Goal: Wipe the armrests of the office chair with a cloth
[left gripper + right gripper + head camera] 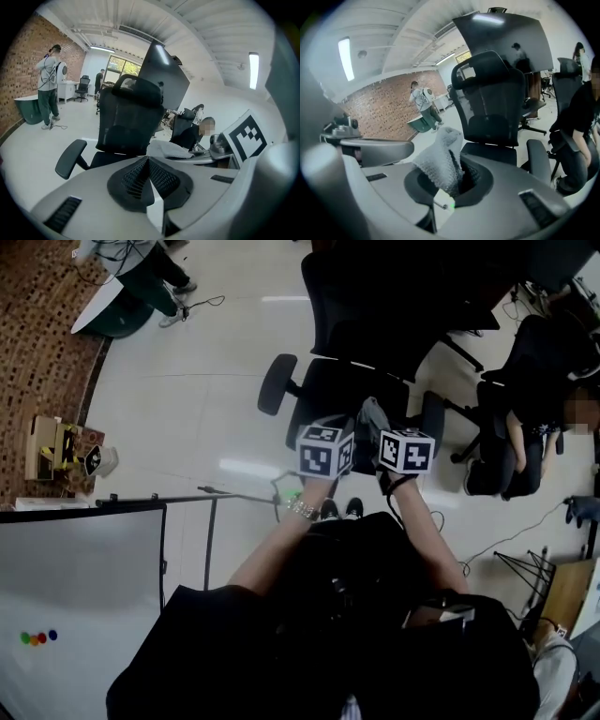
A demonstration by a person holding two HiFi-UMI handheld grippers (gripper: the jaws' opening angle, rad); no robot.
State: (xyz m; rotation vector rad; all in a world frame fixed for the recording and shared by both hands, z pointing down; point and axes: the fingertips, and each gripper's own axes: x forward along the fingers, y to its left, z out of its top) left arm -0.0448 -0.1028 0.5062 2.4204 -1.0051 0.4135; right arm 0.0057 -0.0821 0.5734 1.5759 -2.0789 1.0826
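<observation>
1. Cardboard box (42, 448), far left on the brick-pattern floor: open, with yellow items inside. Their kind cannot be made out.
2. Office chair (349, 381): black, with a mesh backrest and a padded seat; the seat front faces the person. The left-hand armrest (277, 383) is a rounded oblong pad, matte black, with nothing on it.
3. Left gripper (146, 176): ribbed black jaws pressed together, nothing between them. It hovers near the seat front, apart from that armrest.
4. Cloth (439, 161): grey, knobbly weave, bunched and standing up from the jaws. It sits over the seat, between both armrests, touching neither.
5. Right gripper (451, 183): jaws clamped on the cloth's lower part, just beside the left gripper.
6. Right-hand armrest (432, 416): same black pad, partly hidden behind the gripper's marker cube.
</observation>
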